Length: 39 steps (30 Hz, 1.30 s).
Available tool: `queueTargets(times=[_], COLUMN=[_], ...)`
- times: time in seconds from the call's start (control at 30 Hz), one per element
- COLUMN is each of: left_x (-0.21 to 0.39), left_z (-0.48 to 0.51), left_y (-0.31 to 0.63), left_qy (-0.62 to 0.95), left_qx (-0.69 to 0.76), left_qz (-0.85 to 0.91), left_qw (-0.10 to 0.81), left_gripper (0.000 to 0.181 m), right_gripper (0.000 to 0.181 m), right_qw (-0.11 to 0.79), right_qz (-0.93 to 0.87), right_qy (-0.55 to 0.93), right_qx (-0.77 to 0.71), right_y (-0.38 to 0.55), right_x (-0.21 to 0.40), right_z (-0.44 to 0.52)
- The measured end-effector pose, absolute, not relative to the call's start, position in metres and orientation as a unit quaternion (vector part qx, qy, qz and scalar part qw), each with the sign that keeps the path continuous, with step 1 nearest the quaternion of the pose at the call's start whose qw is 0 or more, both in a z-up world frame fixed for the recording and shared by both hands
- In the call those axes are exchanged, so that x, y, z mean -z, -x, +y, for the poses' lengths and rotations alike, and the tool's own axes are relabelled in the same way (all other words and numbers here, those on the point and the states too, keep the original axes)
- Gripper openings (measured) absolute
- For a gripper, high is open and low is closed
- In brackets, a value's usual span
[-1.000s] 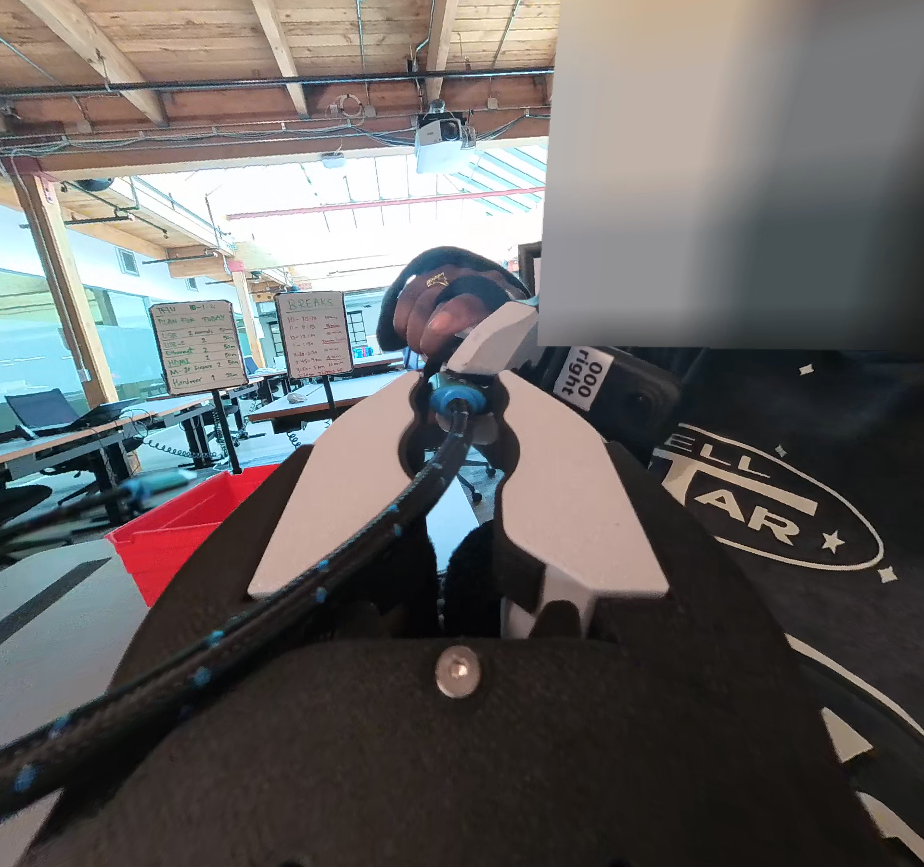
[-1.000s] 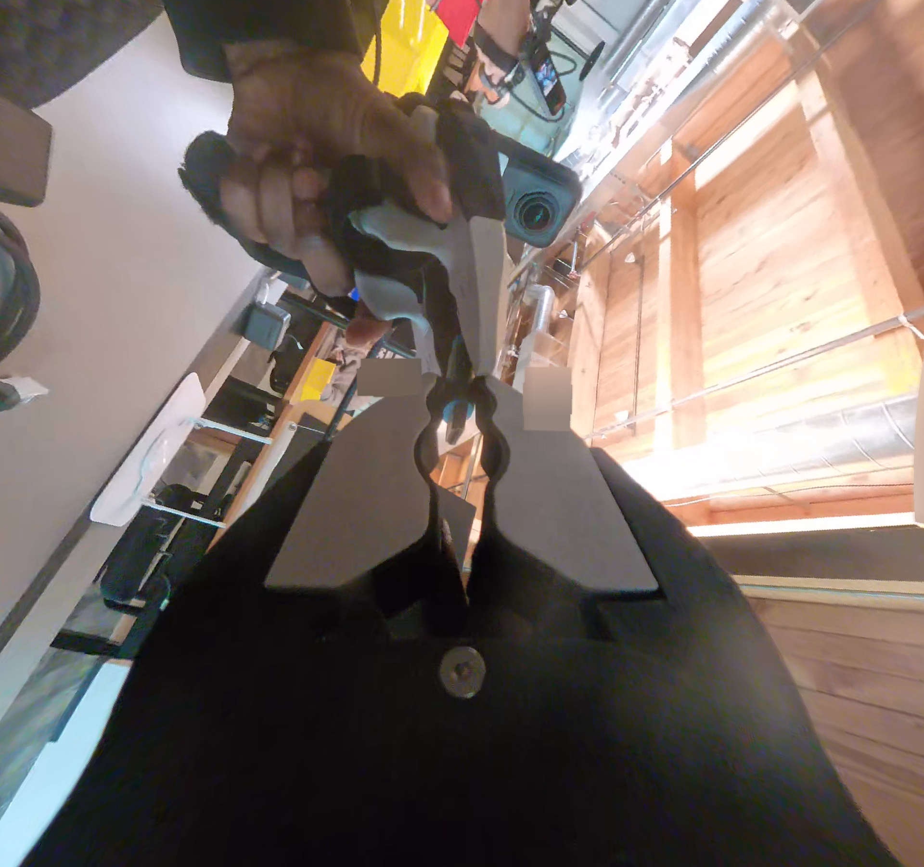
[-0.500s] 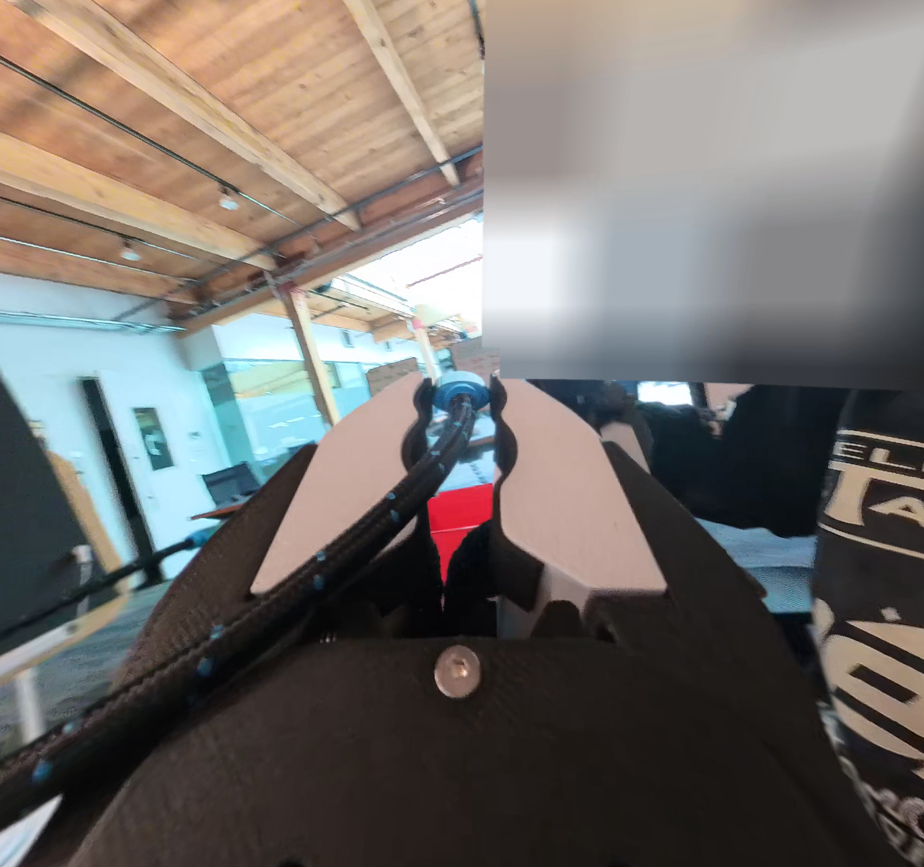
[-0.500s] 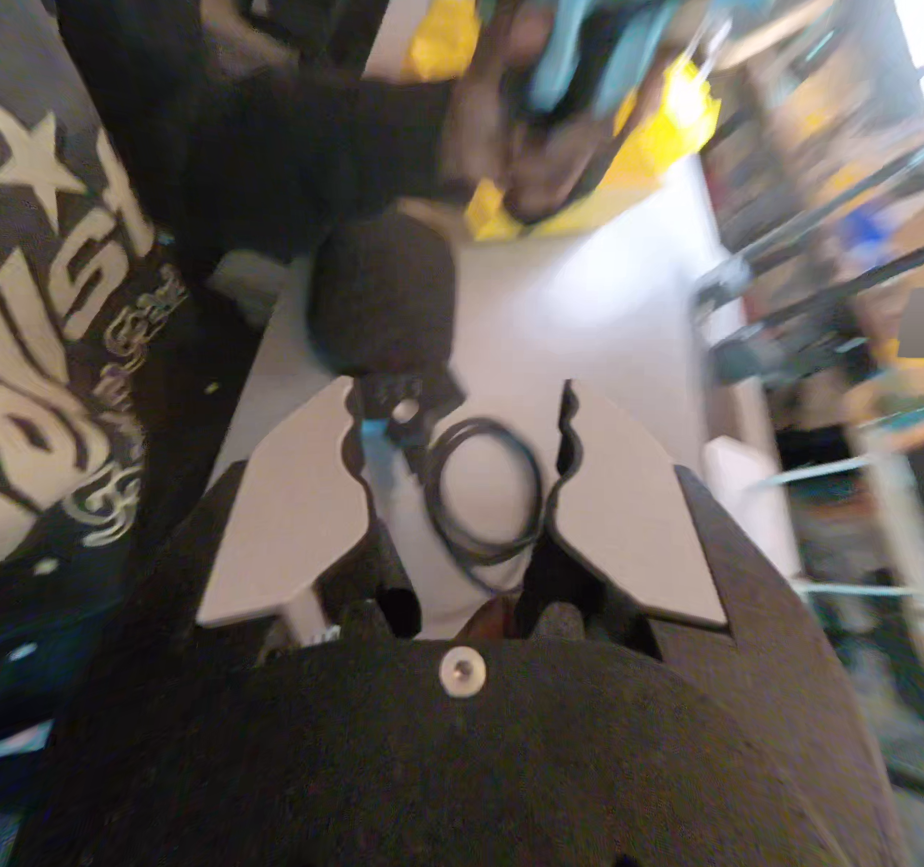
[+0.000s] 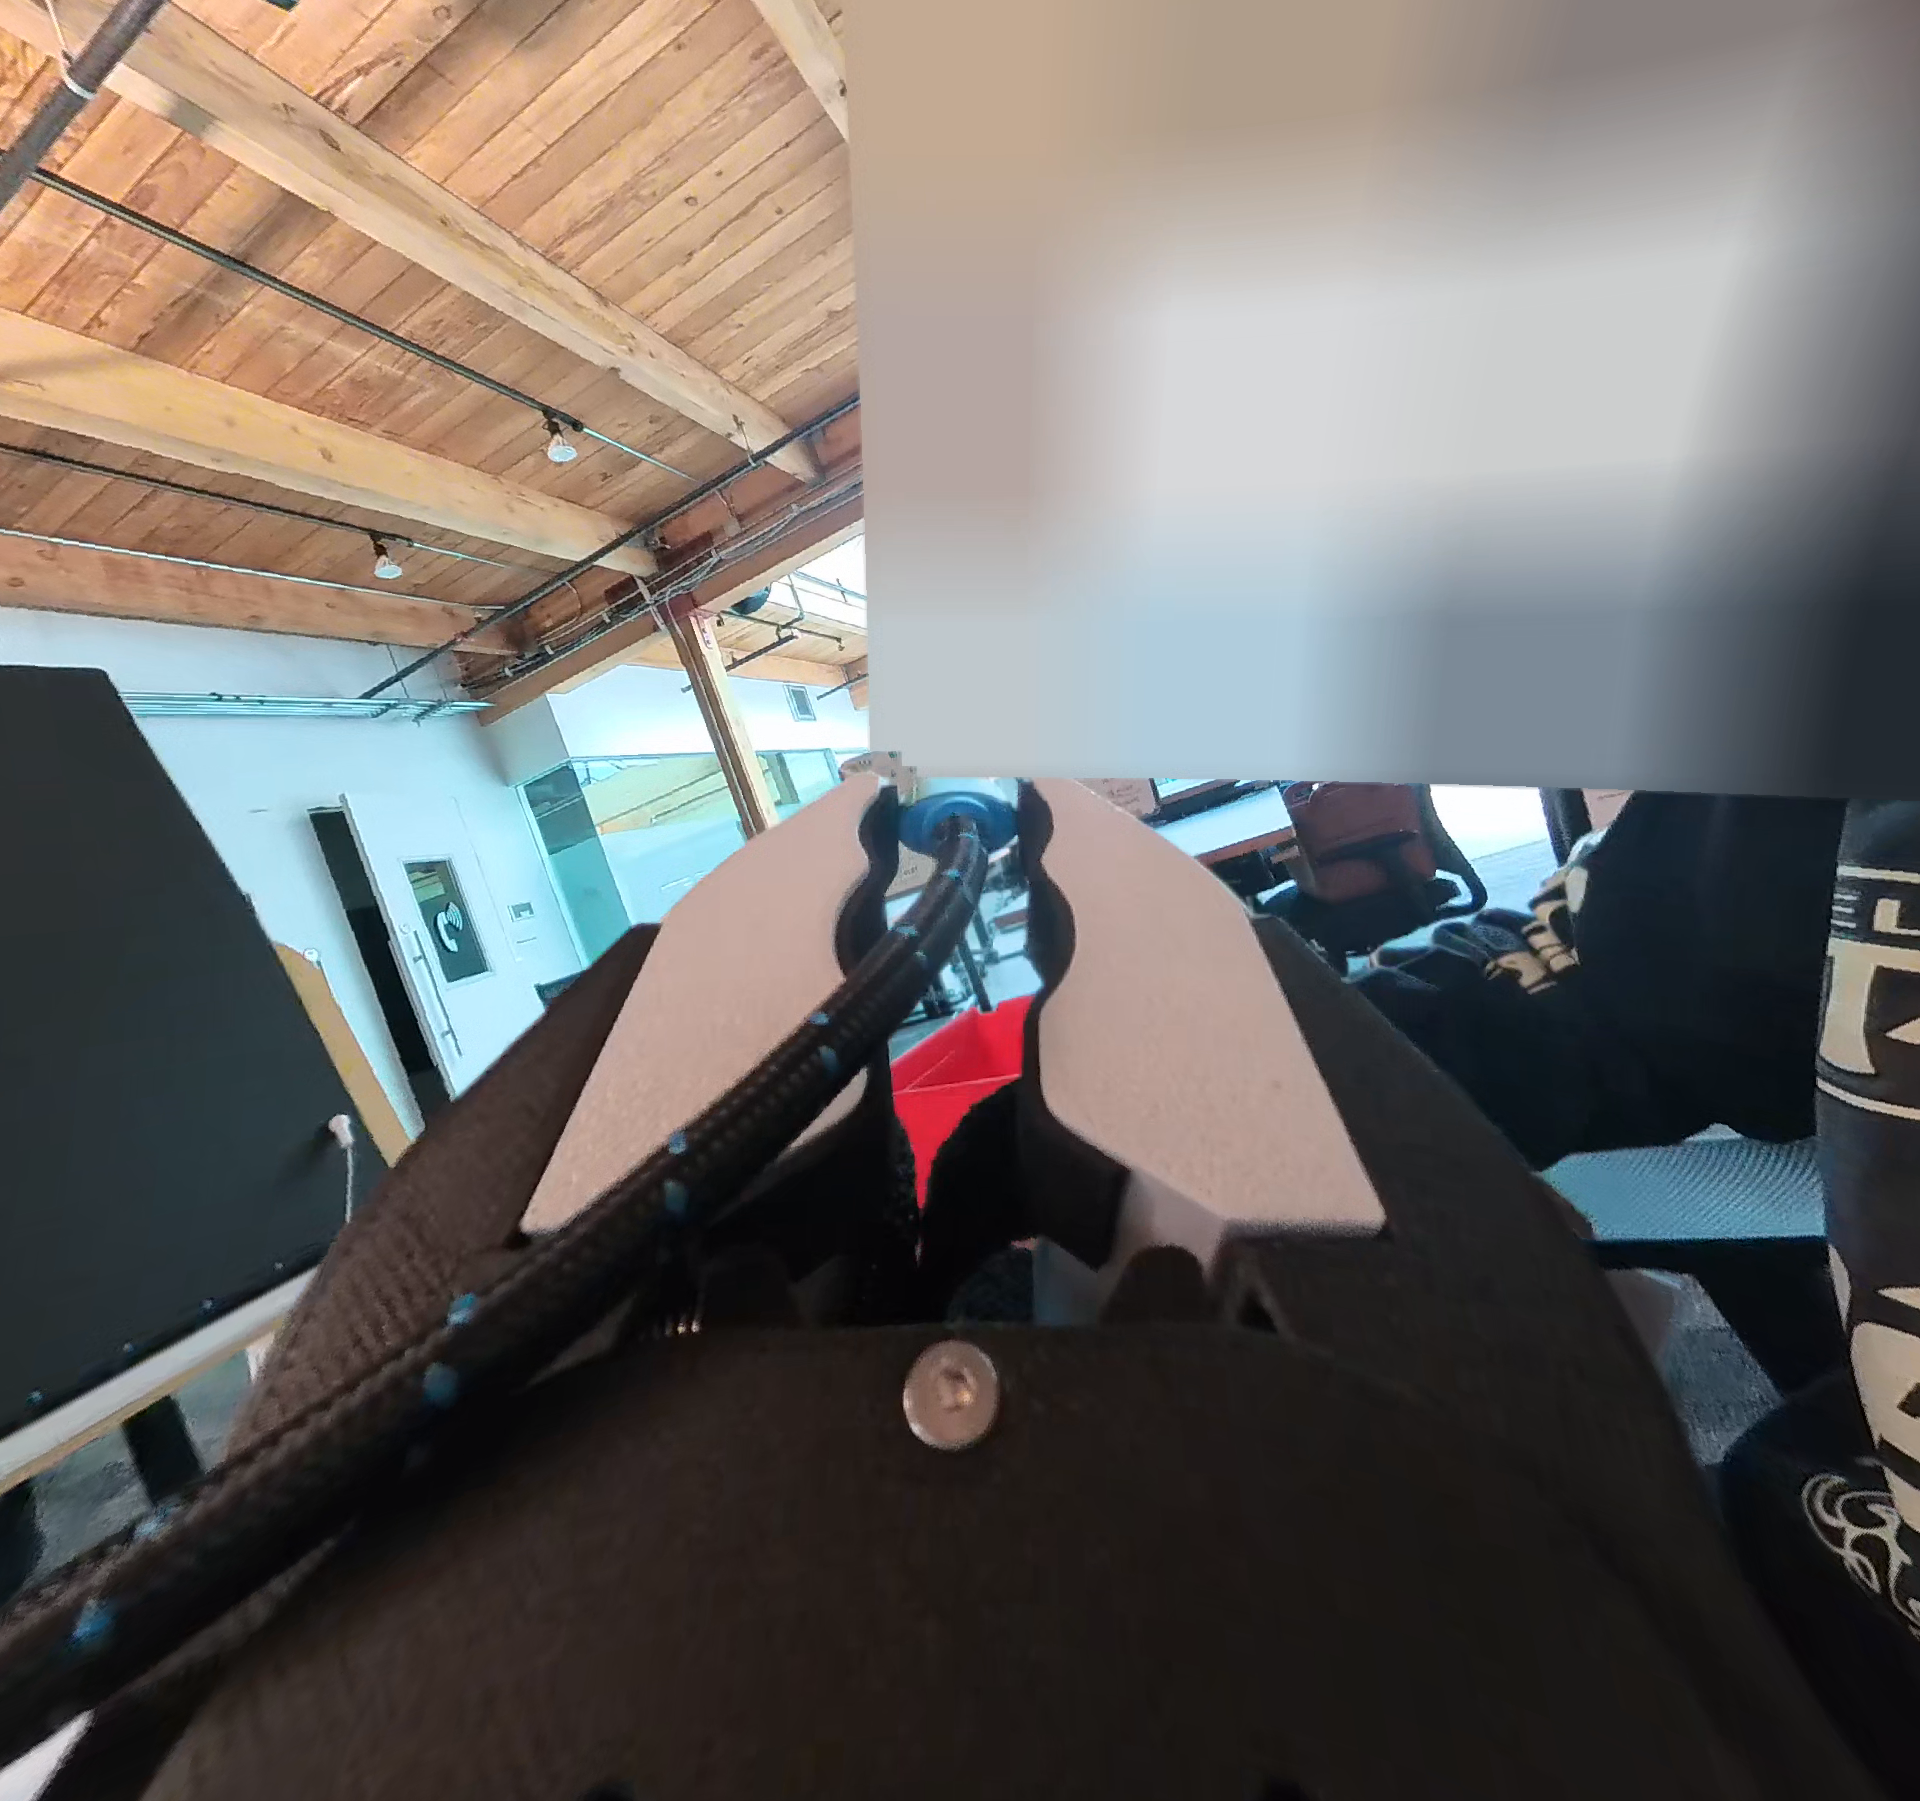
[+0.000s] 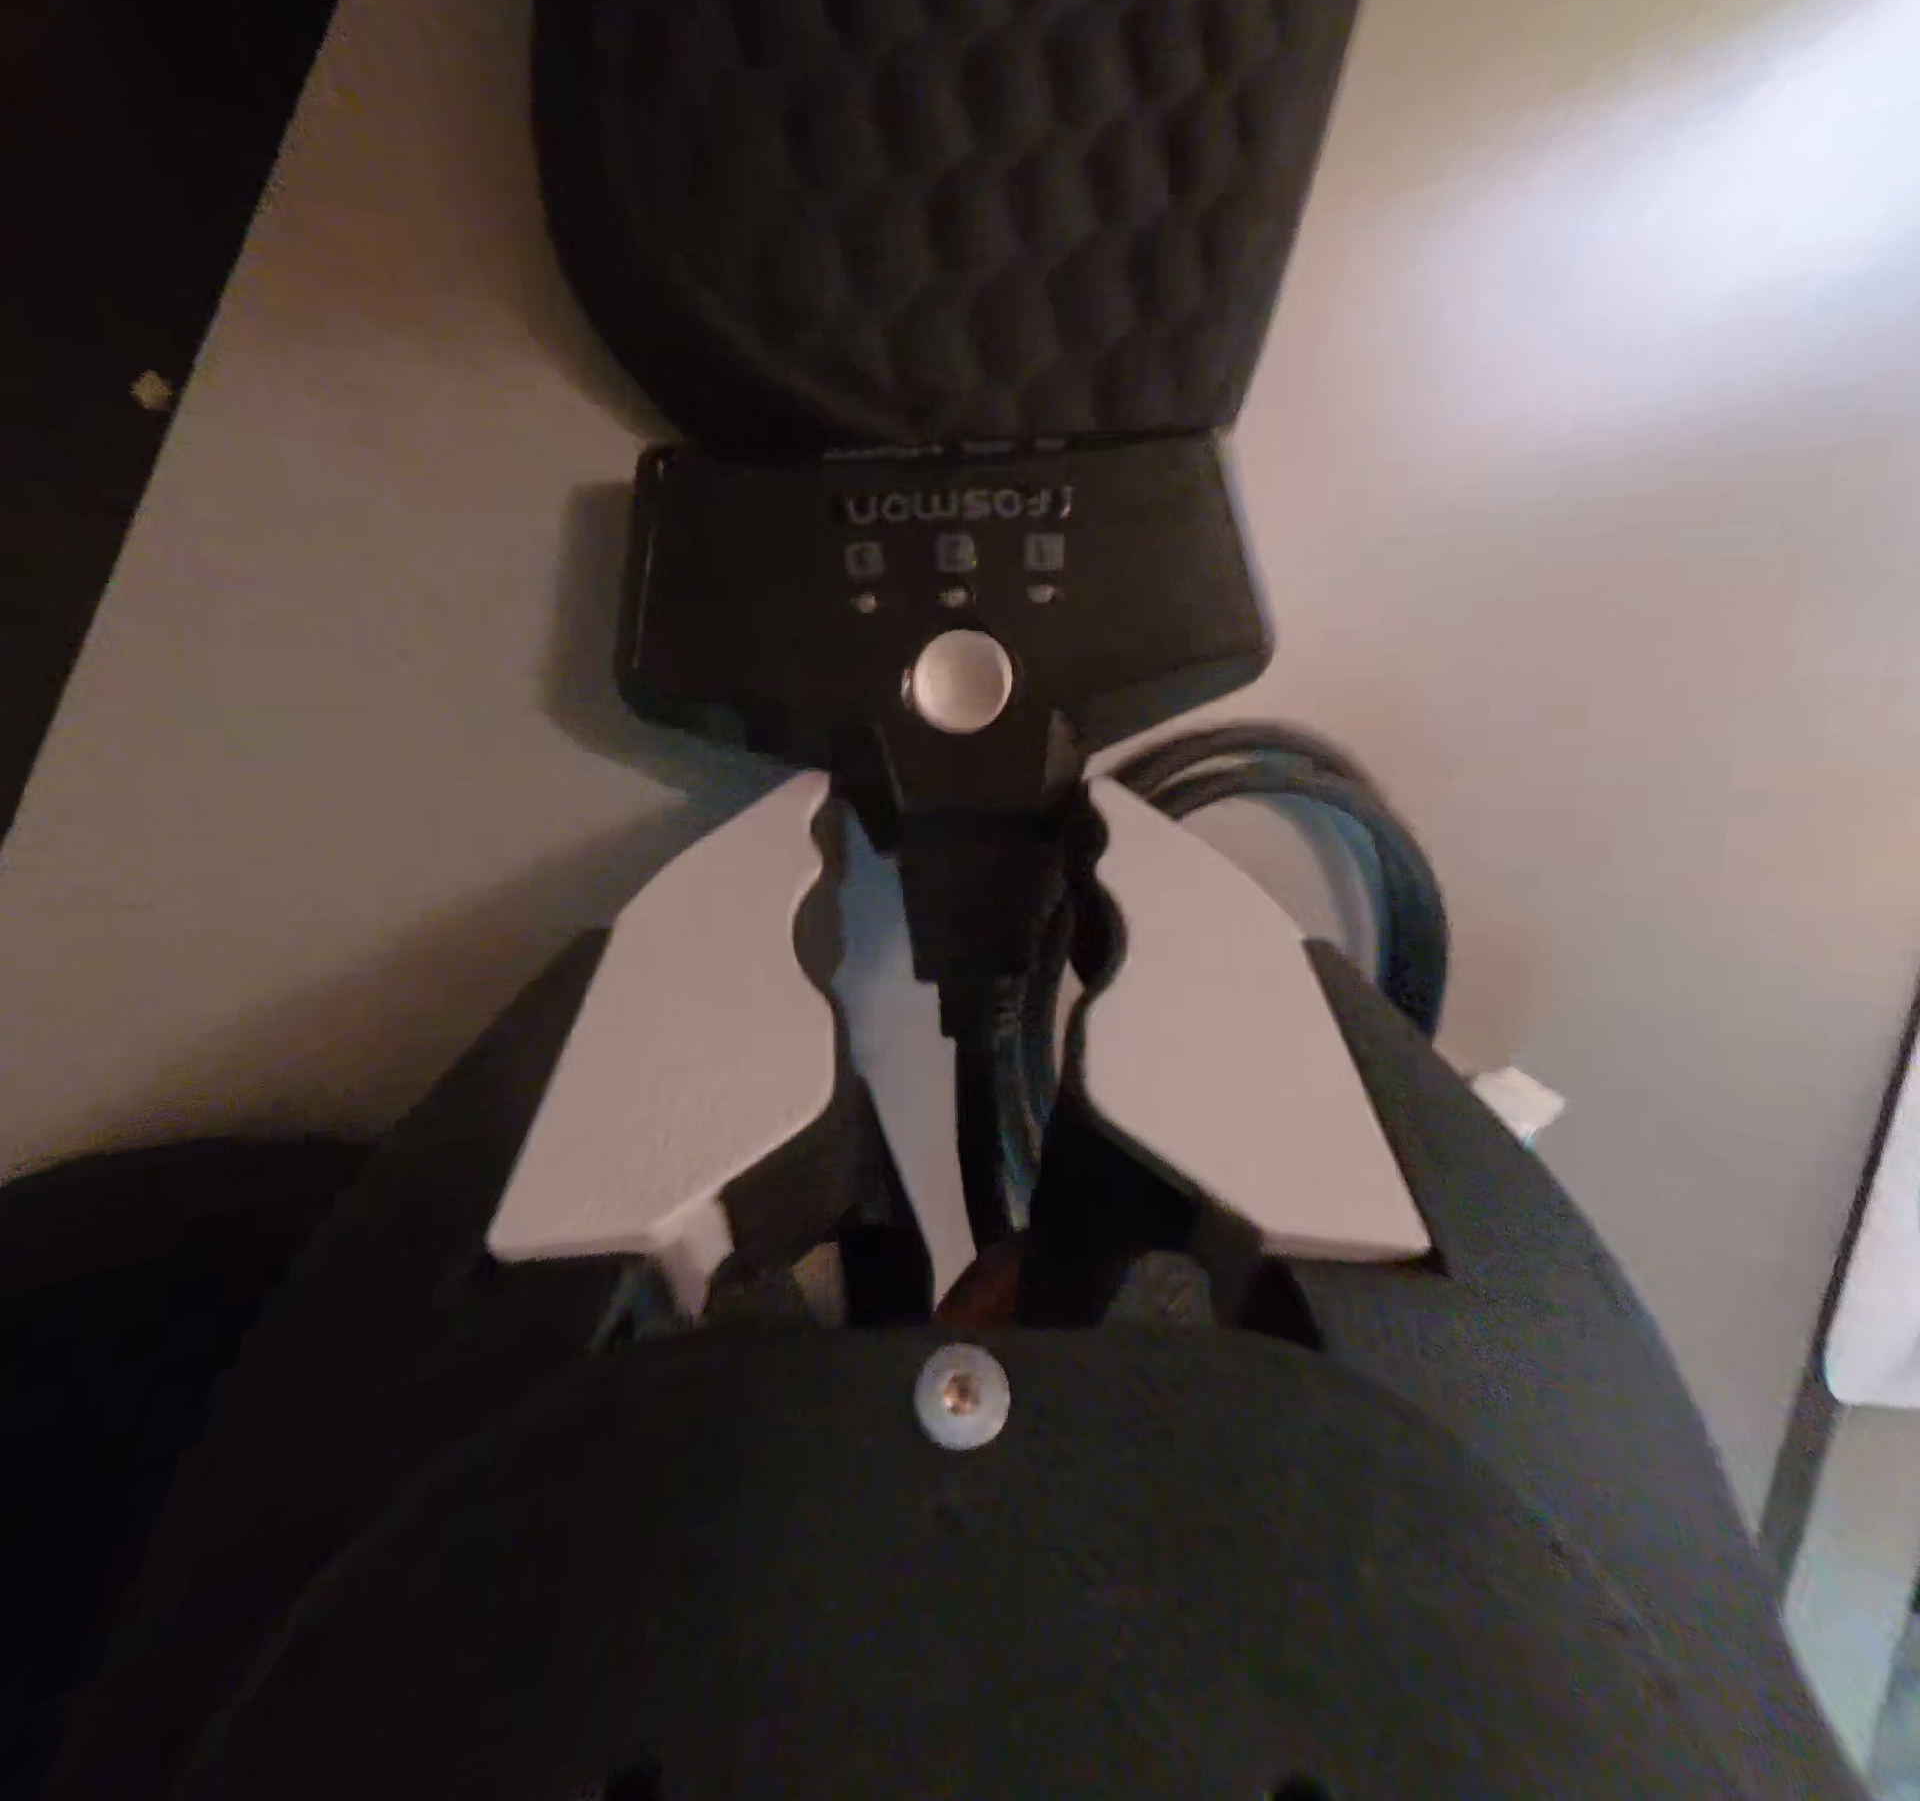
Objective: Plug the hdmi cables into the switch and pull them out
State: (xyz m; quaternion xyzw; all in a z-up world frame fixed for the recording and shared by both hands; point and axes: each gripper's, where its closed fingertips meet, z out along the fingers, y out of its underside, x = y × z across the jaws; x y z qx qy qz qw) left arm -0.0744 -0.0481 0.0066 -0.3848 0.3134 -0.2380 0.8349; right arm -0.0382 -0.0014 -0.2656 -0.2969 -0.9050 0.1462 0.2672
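Black switch [image 6: 940, 588] lies on the white worktop [image 6: 1558, 504], its neck between the parted right claw [image 6: 951, 816]; left claw [image 5: 951, 821], clamped on the braided cable [image 5: 727, 1117] aloft, risks tugging it loose.

- Left wrist view tilts upward past its fingers [image 5: 1164, 1003] toward the ceiling [image 5: 416, 224].
- Right wrist view looks down, close on the switch [image 6: 945, 598] and surface [image 6: 1558, 401]; nothing shared.

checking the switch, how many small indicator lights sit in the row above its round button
3, in one row on the black switch just above the round silver button: one left, one centre, one right. The picture is blurred, so whether any glows can't be told.
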Motion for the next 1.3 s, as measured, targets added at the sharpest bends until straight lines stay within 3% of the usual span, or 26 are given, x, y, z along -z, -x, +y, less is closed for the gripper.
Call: queueTargets(times=[0.1, 0.4, 0.83, 1.3], left_x=[0.000, 0.062, 0.089, 0.109], left_z=[-0.041, 0.004, 0.007, 0.002], left_y=[0.069, 0.050, 0.036, 0.037], left_qy=[0.397, 0.499, 0.559, 0.583], left_qx=[0.234, 0.181, 0.180, 0.146], left_qz=[0.321, 0.387, 0.434, 0.483], left_qw=[0.827, 0.754, 0.683, 0.637], left_gripper=[0.021, 0.021, 0.021, 0.021], right_gripper=[0.041, 0.040, 0.040, 0.040], right_qw=[0.298, 0.392, 0.446, 0.420], right_qz=[-0.888, -0.702, -0.705, -0.735], right_qy=[0.297, 0.287, 0.295, 0.287], right_qx=[-0.188, -0.520, -0.466, -0.449], right_y=[0.042, 0.006, 0.012, 0.011], right_x=[0.256, 0.152, 0.156, 0.169], right_z=[0.002, 0.016, 0.025, 0.016])
